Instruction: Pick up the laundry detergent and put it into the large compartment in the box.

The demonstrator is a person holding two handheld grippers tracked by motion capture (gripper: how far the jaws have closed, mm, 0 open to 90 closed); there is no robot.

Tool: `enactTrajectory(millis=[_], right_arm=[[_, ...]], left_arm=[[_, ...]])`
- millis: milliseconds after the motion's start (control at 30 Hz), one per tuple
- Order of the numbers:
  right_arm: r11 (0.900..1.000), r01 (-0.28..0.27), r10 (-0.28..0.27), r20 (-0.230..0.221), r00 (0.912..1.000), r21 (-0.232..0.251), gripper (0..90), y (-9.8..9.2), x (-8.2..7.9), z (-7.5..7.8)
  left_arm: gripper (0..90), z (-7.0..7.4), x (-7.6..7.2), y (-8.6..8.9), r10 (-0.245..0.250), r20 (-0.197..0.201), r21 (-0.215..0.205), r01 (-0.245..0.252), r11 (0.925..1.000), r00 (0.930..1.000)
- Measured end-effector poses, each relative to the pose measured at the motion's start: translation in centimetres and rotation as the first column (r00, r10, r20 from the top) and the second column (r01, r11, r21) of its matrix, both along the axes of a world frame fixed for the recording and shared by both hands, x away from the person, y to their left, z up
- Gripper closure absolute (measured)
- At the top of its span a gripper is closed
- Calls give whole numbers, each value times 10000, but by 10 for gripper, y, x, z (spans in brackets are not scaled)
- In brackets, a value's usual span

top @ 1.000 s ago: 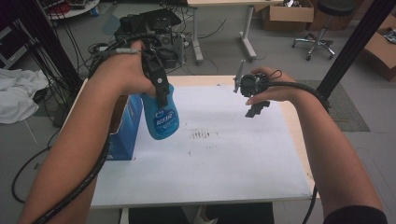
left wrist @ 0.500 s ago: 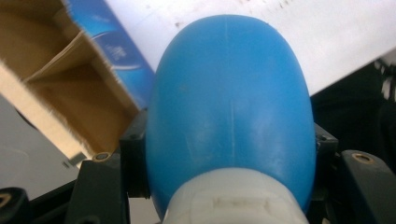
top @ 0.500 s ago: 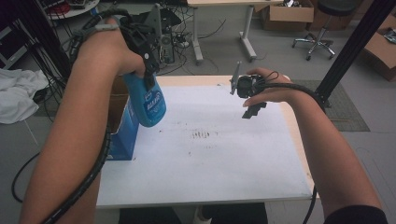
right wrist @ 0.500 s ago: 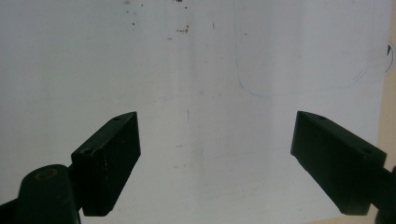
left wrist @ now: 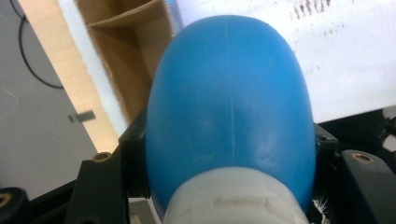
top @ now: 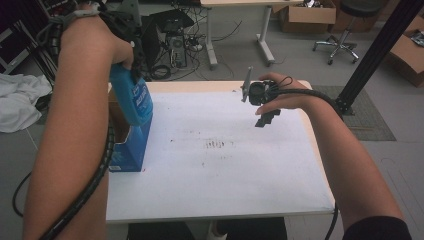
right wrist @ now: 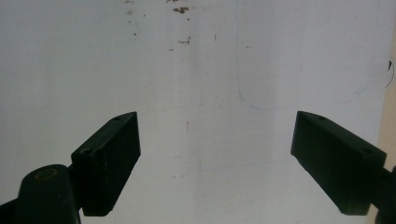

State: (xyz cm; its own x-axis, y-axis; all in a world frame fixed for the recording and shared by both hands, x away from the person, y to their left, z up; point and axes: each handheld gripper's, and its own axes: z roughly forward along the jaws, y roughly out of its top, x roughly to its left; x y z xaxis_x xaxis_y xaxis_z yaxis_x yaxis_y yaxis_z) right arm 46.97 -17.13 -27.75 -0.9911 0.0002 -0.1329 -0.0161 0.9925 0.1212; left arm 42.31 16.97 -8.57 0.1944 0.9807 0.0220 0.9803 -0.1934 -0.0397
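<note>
Our left gripper (top: 131, 60) pinches the blue bottle (top: 134, 97) near its white cap, jaws pressed on both sides of it (left wrist: 229, 121). We hold the bottle in the air above the open cardboard box (top: 125, 145) at the table's (top: 220, 180) left edge. Our right gripper (top: 265, 112) hovers over the far right part of the white tabletop, jaws spread wide with nothing between them (right wrist: 215, 154).
</note>
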Motion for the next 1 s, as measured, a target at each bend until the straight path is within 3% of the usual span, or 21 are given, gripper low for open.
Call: enactTrajectory(millis=[133, 433, 533, 700, 1000], right_arm=[[10000, -66, 66, -13, 10000, 18, 159, 3, 1, 0], [9999, -111, 111, -40, 9999, -14, 159, 7, 2, -3], [9999, -115, 114, -55, 9999, -32, 159, 8, 2, -3], [10000, -83, 83, -101, 9999, -32, 159, 7, 4, -4], [10000, -57, 56, -121, 9999, -25, 159, 7, 6, -5]], left_arm=[[381, 1, 1, 19, 547, -12, -15, -547, 9985, 9985], [381, 3, 1, 57, 1613, 398, 209, -1622, 9865, 9861], [381, -1, 3, 63, 1744, 431, 186, -1753, 9843, 9837], [380, -15, 7, 66, 1648, 424, 190, -1657, 9860, 9854], [380, -40, 13, 69, 1558, 77, 278, -1559, 9874, 9878]])
